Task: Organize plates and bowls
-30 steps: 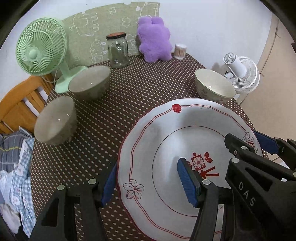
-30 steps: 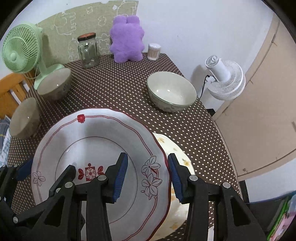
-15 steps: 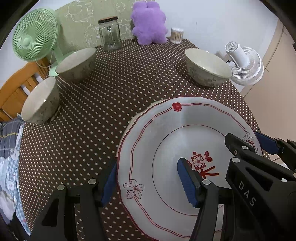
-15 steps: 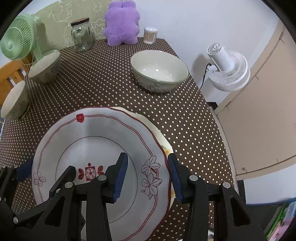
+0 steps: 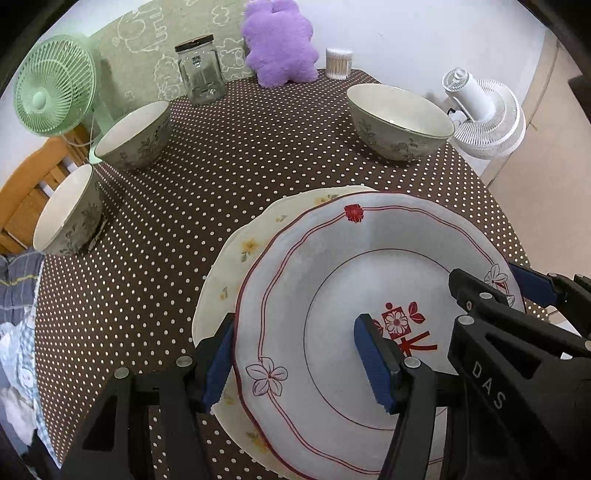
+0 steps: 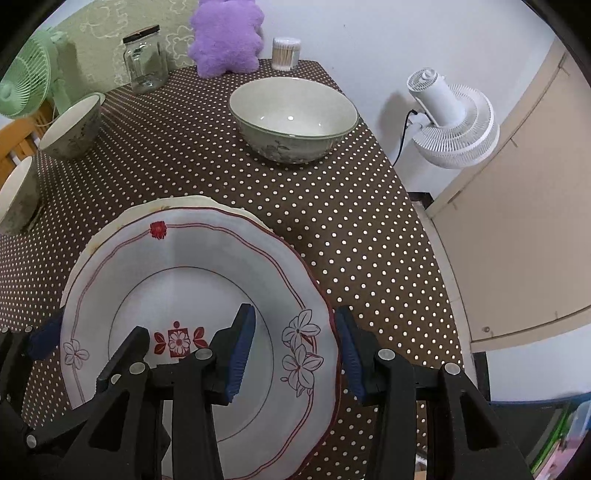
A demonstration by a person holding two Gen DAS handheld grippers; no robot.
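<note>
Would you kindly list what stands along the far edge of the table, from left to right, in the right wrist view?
green fan → glass jar → purple plush toy → cotton swab container

Only "DAS" readable, in pale raised letters on the black body of the right tool [image 5: 480, 295], beside the red-rimmed plate [image 5: 332, 258]; nothing else legible.

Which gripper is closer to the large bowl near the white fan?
Right. The right gripper holds the red-patterned plate on the side facing the large bowl; the left gripper holds the plate's opposite rim, farther away.
</note>
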